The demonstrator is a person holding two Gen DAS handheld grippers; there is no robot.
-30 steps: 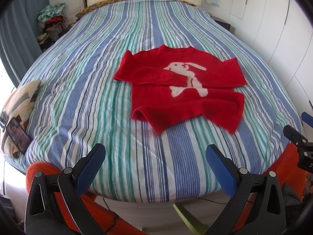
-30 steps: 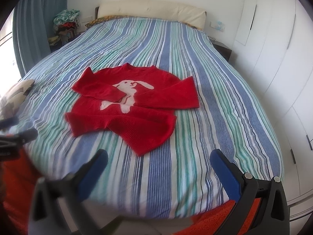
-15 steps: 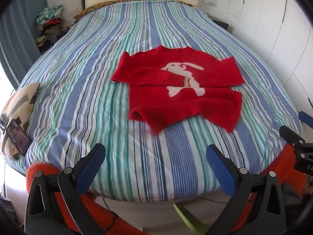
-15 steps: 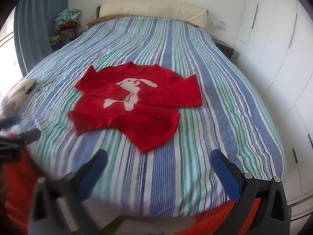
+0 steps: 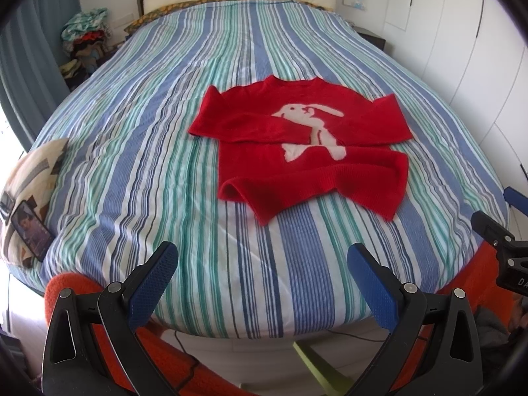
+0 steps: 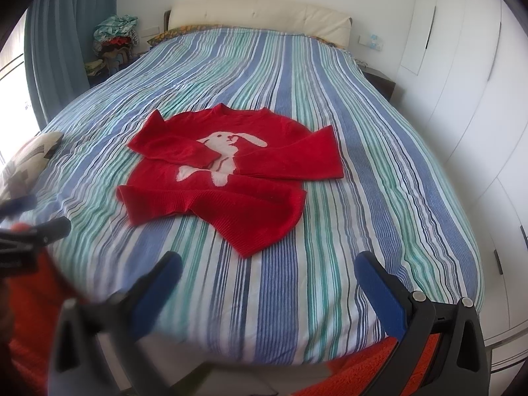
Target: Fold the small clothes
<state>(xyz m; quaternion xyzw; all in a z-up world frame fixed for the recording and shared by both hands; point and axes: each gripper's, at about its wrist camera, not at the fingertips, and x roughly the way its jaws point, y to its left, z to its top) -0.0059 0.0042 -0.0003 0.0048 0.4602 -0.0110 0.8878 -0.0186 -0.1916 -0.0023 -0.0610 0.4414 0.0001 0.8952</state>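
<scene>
On the striped bed, red sweater, one sleeve covering part of the bunny. Left gripper, right gripper wide open, empty, one right finger blurry.

Red sweater with white rabbit motif, blue, green and white striped bedspread, blue-padded black hand-held gripper

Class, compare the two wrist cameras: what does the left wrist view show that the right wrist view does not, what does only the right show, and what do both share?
Only the left wrist view shows the phone lying on the patterned cushion, its screen lit.

Only the right wrist view shows the bright window edge beside the blue curtain.

Both show the red sweater with its white rabbit, sleeves folded inward, on the striped bedspread, the clothes pile near the headboard, and both grippers open and empty: left gripper, right gripper.
</scene>
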